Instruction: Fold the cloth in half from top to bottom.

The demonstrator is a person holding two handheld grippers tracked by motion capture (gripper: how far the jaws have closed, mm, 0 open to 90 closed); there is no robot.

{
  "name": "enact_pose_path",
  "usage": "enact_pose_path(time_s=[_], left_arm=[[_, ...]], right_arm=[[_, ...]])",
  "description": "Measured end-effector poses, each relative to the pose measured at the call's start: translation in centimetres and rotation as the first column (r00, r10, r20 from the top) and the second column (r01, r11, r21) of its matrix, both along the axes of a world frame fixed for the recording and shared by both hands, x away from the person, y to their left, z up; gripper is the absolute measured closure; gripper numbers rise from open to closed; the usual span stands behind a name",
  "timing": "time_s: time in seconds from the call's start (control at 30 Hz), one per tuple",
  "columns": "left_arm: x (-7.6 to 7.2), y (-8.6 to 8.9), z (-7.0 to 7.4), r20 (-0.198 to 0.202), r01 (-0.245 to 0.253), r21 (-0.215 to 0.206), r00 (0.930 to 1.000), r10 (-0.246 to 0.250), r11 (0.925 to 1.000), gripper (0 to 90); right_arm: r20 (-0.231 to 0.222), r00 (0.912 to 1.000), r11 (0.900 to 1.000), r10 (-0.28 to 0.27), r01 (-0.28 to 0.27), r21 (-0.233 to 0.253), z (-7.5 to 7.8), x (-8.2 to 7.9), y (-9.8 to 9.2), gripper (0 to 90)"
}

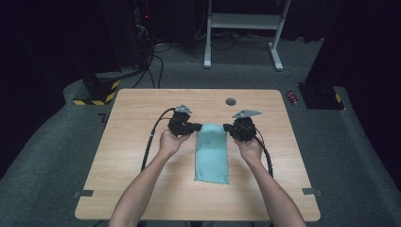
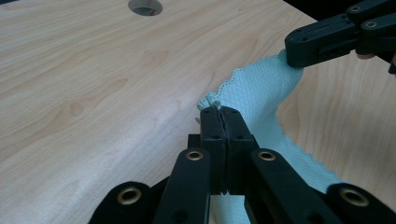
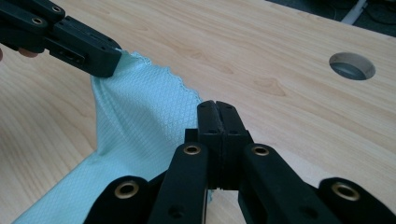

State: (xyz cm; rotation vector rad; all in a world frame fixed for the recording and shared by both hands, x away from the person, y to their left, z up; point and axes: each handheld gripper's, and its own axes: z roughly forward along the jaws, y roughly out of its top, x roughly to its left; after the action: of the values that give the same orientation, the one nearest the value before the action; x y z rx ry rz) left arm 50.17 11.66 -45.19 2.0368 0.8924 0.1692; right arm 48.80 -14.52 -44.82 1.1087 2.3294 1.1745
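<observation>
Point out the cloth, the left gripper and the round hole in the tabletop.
cloth (image 1: pixel 212 158): high view, middle of the teal panel lying flat.
left gripper (image 2: pixel 223 113): left gripper view, tips of its closed jaws on the cloth corner.
round hole (image 3: pixel 351 66): right gripper view, centre of the opening.
</observation>
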Motion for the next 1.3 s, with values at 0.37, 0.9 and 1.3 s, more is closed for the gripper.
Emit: enact_pose_path(time_s=[0.37,0.9,1.3], left_arm=[[-1.9,0.0,-0.2,0.014,0.031,0.022,0.9994,-0.031,0.9993,89.0],[-4.6,0.2,-0.8,0.033,0.044,0.02,0.9985,-0.044,0.9988,88.8],[-5.5,0.1,-0.8,0.042,0.043,0.006,0.9982,-0.043,0.9991,88.8]], right_arm=[[0.003,0.9991,0.999,0.043,-0.043,0.003,-0.2,-1.8,-0.4,90.0],[0.006,0.9949,0.995,0.1,-0.1,0.002,-0.9,-4.0,-0.1,90.0],[0.005,0.9941,0.994,0.108,-0.108,0.004,-1.1,-4.8,-0.4,90.0]])
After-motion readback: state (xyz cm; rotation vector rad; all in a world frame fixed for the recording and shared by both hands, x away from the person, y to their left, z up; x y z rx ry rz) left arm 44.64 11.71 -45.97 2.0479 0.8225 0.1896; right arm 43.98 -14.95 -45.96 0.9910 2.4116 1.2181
